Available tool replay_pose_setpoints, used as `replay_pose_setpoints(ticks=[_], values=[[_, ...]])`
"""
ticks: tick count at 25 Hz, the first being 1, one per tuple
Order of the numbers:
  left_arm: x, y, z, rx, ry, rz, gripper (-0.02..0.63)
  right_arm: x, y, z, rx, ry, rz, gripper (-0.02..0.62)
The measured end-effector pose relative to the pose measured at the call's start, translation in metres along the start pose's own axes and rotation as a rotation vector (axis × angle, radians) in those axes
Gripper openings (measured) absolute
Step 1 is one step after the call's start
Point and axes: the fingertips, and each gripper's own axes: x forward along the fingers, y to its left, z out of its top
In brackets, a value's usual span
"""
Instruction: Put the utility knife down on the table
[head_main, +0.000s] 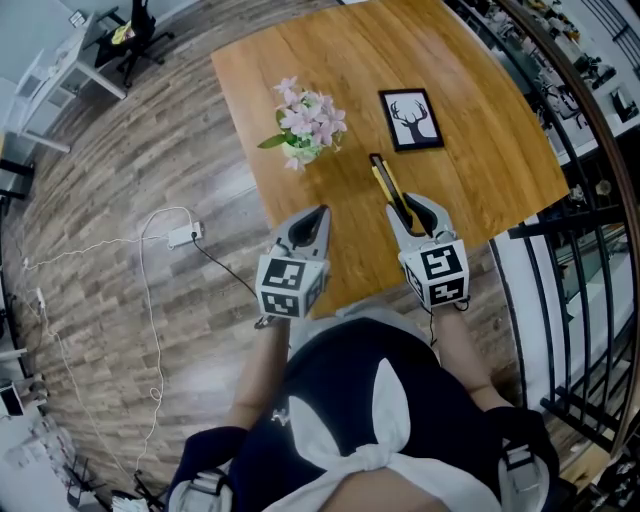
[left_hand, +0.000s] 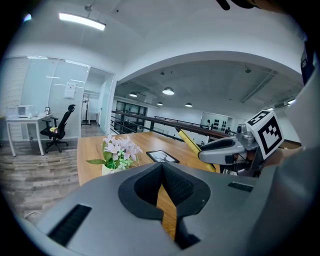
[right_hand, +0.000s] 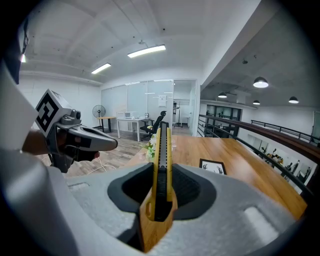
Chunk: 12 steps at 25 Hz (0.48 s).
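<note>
**Knife held, not yet down**

Left gripper (head_main: 316, 218): jaws together, nothing between them. Right gripper (head_main: 415, 215): clamped on the utility knife (head_main: 388, 187), which is tilted above the worktop (head_main: 480, 130) near its front edge. Next move, likely: lower, lay flat, release. The right gripper view shows the grip; the head view shows the landing spot.

Head camera steeply above table (head_main: 480, 130); left hand-held gripper (head_main: 320, 212) and right hand-held gripper (head_main: 413, 210) cameras close behind jaws, toward it

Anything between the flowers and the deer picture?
Bare table between flowers and picture in head view; knife tip reaches just the gap's near edge.
</note>
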Motion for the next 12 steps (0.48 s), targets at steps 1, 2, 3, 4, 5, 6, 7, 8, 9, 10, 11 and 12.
replay_pose_setpoints(ticks=[1, 2, 3, 4, 5, 6, 7, 8, 9, 10, 11, 12], values=[[0.001, 0.001, 0.000, 0.000, 0.003, 0.001, 0.017, 0.002, 0.000, 0.000, 0.000, 0.003, 0.002, 0.114], [0.003, 0.002, -0.002, 0.002, 0.008, 0.001, 0.017, 0.003, -0.001, -0.001, 0.000, 0.006, 0.003, 0.114], [0.004, 0.003, -0.004, 0.002, 0.016, 0.000, 0.017, 0.004, -0.002, -0.002, 0.000, 0.010, 0.005, 0.114], [0.006, 0.003, -0.005, 0.000, 0.023, 0.000, 0.017, 0.006, -0.002, -0.004, 0.001, 0.014, 0.006, 0.114], [0.008, 0.003, -0.006, -0.002, 0.027, -0.003, 0.017, 0.008, -0.003, -0.005, 0.002, 0.017, 0.008, 0.114], [0.010, 0.004, -0.008, -0.004, 0.029, -0.006, 0.017, 0.010, -0.004, -0.006, 0.003, 0.020, 0.010, 0.114], [0.012, 0.004, -0.009, -0.005, 0.030, -0.008, 0.017, 0.012, -0.004, -0.006, 0.003, 0.022, 0.012, 0.114], [0.014, 0.005, -0.010, -0.004, 0.031, -0.009, 0.017, 0.013, -0.005, -0.007, 0.004, 0.025, 0.014, 0.114], [0.016, 0.006, -0.010, -0.005, 0.032, -0.010, 0.017, 0.015, -0.005, -0.008, 0.003, 0.027, 0.017, 0.114], [0.017, 0.006, -0.011, -0.007, 0.034, -0.010, 0.017, 0.016, -0.005, -0.009, 0.003, 0.030, 0.019, 0.114], [0.017, 0.007, -0.011, -0.008, 0.036, -0.009, 0.017, 0.017, -0.005, -0.009, 0.002, 0.033, 0.021, 0.114], [0.018, 0.007, -0.012, -0.008, 0.038, -0.009, 0.017, 0.018, -0.005, -0.010, 0.002, 0.035, 0.023, 0.114]])
